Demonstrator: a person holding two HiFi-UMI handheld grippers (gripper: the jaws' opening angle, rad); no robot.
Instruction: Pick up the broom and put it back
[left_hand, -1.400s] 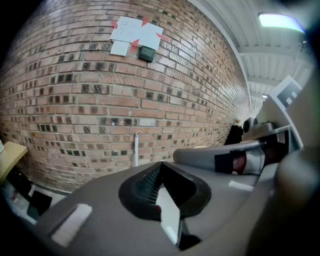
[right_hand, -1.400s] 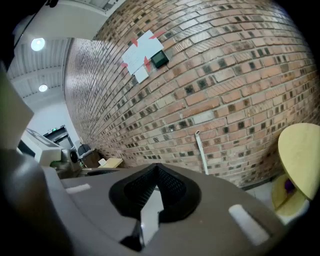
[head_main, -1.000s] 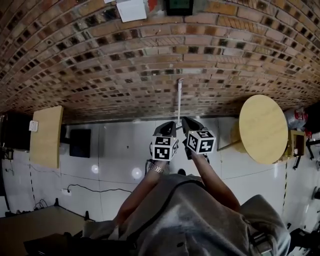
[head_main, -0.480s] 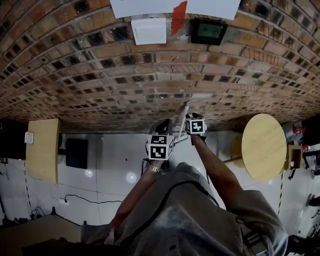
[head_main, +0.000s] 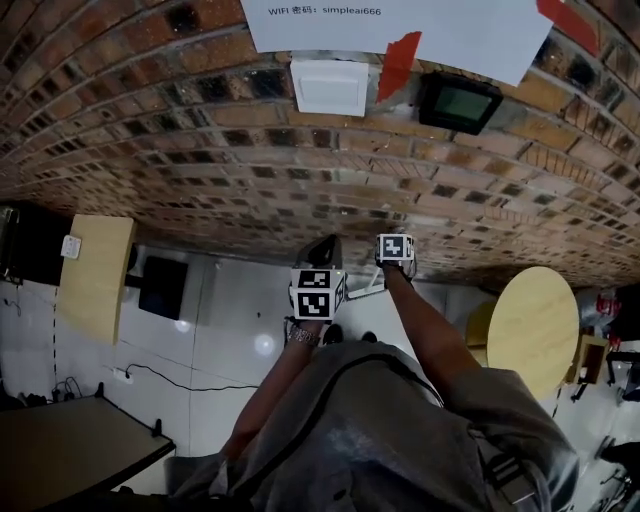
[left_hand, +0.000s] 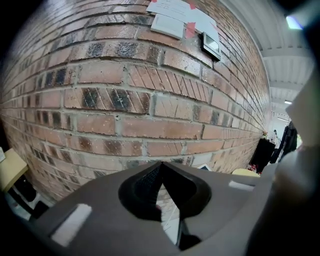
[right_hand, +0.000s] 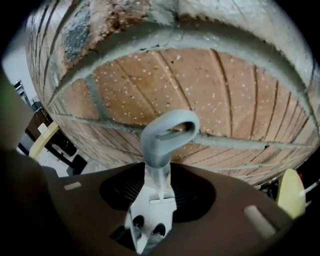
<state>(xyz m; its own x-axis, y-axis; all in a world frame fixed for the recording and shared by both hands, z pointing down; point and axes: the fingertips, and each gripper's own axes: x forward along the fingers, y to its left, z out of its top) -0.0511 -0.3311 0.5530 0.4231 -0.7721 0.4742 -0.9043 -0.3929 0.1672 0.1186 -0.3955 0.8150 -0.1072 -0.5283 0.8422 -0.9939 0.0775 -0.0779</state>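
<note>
The broom's grey loop-ended handle (right_hand: 167, 135) stands upright close against the brick wall (right_hand: 225, 85). It lies between the jaws of my right gripper (right_hand: 161, 192), which are opening; dark pad shows on both sides of the handle. In the head view the right gripper (head_main: 393, 250) is at the foot of the wall and hides most of the handle. My left gripper (head_main: 318, 272) hangs just left of it and a little lower. In the left gripper view its jaws (left_hand: 161, 167) meet at the tips with nothing in them, facing the bricks.
A round wooden table (head_main: 535, 325) stands at the right and a rectangular wooden top (head_main: 95, 275) at the left beside a black box (head_main: 160, 285). A cable (head_main: 190, 383) crosses the white floor. A white box (head_main: 328, 87) and a black device (head_main: 458, 104) hang on the wall.
Both grippers have moved in toward the wall. The broom handle that stuck up above them earlier no longer shows above the right gripper. The head view has tipped up the wall.
</note>
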